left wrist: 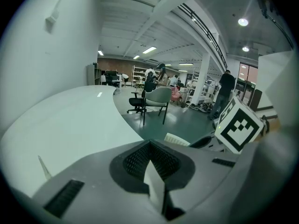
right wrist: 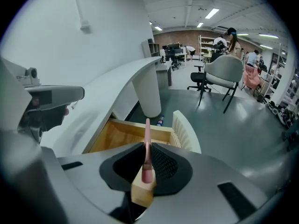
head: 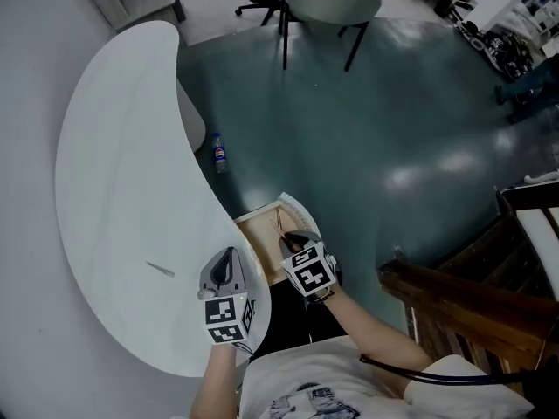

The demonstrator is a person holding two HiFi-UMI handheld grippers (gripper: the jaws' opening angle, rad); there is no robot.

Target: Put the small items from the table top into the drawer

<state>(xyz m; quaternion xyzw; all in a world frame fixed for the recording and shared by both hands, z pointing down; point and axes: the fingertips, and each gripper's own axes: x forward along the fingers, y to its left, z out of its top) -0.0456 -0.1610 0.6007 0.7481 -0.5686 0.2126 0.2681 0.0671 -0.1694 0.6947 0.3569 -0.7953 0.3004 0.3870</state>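
Pink stick (right wrist: 147, 136) pinched in jaws of right gripper (right wrist: 147, 148) over drawer (right wrist: 117, 138); left gripper (left wrist: 150, 148) has jaws pressed together

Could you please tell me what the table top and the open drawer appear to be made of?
The table top looks like smooth white laminate or painted board: even sheen, no grain. The drawer is light wood inside, tan and matte, perhaps plywood. Its ribbed front is white, possibly plastic or painted wood.

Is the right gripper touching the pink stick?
Touching. The right gripper view shows the right gripper with its fingers closed on the pink stick, above the open drawer.
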